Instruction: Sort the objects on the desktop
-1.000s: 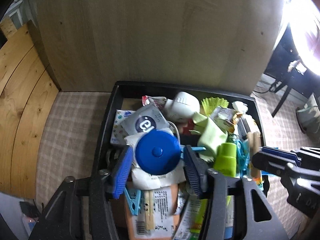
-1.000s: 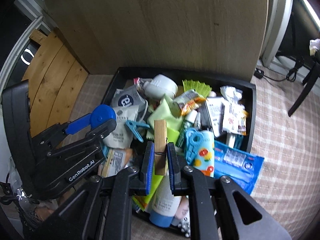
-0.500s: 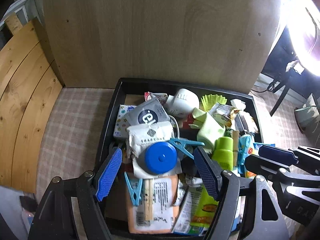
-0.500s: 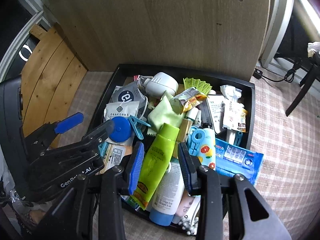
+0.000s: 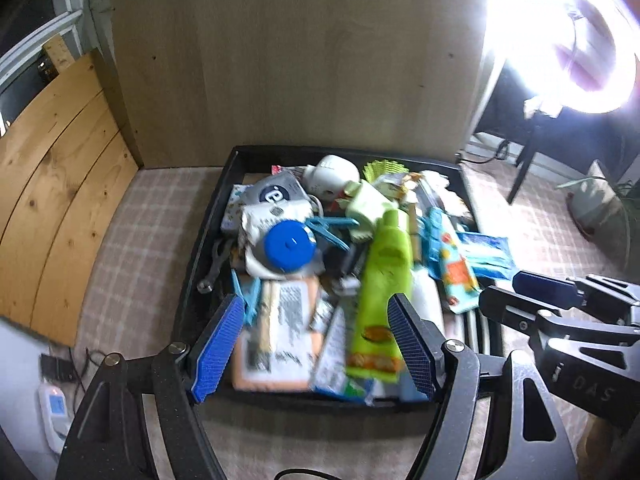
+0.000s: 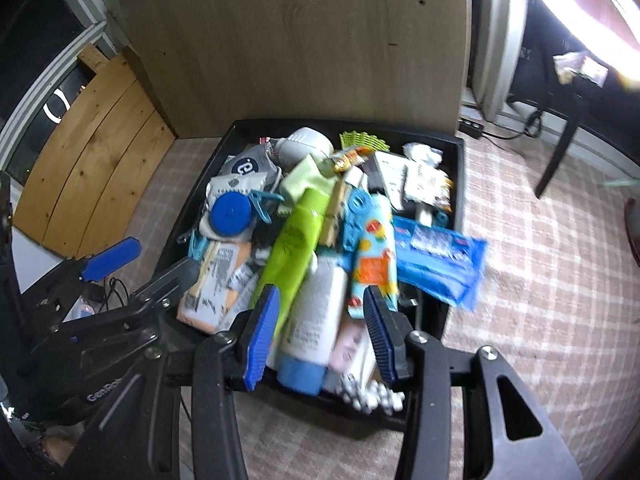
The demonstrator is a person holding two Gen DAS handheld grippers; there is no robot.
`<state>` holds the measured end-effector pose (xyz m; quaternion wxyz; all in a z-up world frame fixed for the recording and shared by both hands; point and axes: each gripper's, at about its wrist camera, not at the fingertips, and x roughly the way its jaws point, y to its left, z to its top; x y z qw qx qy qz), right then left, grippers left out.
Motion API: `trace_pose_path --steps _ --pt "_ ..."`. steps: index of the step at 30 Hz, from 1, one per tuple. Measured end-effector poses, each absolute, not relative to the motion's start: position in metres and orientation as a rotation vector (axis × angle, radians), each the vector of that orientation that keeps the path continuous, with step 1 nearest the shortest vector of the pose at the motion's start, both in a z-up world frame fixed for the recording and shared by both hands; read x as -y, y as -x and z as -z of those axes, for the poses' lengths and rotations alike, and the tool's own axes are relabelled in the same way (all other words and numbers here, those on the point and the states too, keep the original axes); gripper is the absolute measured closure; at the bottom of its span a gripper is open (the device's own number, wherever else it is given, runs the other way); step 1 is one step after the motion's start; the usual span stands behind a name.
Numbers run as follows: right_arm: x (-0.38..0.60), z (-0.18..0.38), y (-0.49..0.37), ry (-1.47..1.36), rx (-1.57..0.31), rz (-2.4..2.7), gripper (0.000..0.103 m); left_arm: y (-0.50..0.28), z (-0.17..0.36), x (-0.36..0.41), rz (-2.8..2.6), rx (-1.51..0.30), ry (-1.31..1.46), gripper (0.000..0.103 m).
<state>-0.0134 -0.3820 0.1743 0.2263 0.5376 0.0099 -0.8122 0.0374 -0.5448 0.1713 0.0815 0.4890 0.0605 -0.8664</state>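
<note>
A: Blue pads on the left gripper [image 5: 314, 344] are standing wide apart, nothing between them, hovering over the near edge of the black tray [image 5: 208, 240].

B: Right gripper [image 6: 320, 332] is gaping too; its jaws have just been opening, and nothing is pinched. Below it, at six o'clock in the tray, a white bottle with a blue cap [image 6: 312, 328] is lying flat.

A: Lime-green bottle [image 5: 382, 280] is lying lengthwise at tray centre, tip pointing toward twelve. Orange packet [image 5: 280, 336] is sitting at its nine o'clock.

B: Wooden clothespin [image 6: 334, 212] is resting against the green bottle's three o'clock side, touching it. Blue wipes pack [image 6: 436, 260] is overhanging the tray's three o'clock rim.

A: Blue round lid [image 5: 290, 246] is sitting toward ten o'clock, a teal peg [image 5: 330, 228] just beside it.

B: Farther back, a white rounded device [image 6: 306, 142] is sitting at twelve, green pleated cups [image 6: 362, 140] at one. Beyond the tray, a pale wooden panel [image 6: 300, 40] is rising. Frames are blurring.
</note>
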Motion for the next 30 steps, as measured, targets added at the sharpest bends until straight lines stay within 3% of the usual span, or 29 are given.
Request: trace_pose_path --steps 16,30 --pt "0.312 -0.175 -0.083 -1.383 -0.054 2.392 0.041 -0.128 -0.194 0.484 2.656 -0.086 -1.335 0.027" --pt "0.270 -0.185 -0.147 -1.294 -0.109 2.577 0.038 -0.176 -0.190 0.446 2.675 -0.117 -1.359 0.026"
